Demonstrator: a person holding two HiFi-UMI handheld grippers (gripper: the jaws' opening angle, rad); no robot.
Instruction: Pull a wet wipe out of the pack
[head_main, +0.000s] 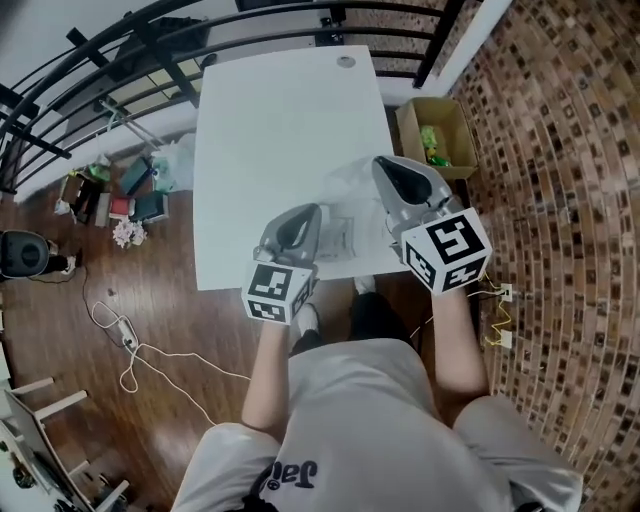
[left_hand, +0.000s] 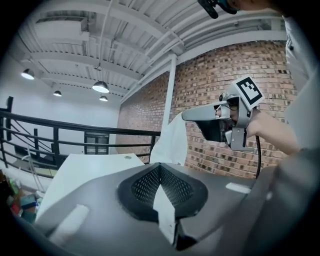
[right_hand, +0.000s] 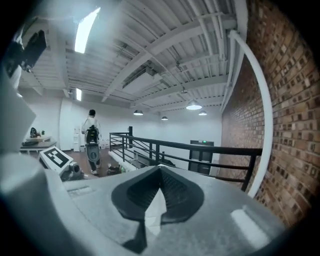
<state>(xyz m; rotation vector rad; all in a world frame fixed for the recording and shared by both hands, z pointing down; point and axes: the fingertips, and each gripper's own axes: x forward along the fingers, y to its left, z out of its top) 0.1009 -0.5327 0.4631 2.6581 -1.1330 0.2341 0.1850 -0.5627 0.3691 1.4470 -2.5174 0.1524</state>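
1. While the left gripper (left_hand: 160, 167) sits low over the near edge of the white table (head_main: 270, 130), its jaws are closed tight on a white strip (left_hand: 166, 212) that runs back between the pads. Judged from the head view, that strip is an edge of the pack (head_main: 340, 237), pinched so the pack cannot ride up with the sheet.
2. The right gripper (head_main: 388, 170) is held higher and to the right, above the pack. Its jaws are pressed together on the top of the wipe (left_hand: 172, 142), and a white fold shows between the pads in its own view.
3. The wipe hangs as a loose white sheet from the right gripper's tip down toward the left gripper's tip. Its lower end is hidden behind the left gripper, so whether it is free of the pack cannot be told.
4. The grippers are held apart, one above the other, probably because the pull needs a counter-hold: one anchors while the other draws upward.
5. The pack lies just beyond the left gripper's tip, near the table's front edge. Whether it rests on the table or is raised off it cannot be read from above.
6. The task looks close to done. What likely remains is drawing the sheet up until its lower edge clears the opening. The risks are a second wipe trailing out or the pack slipping from the pinch.
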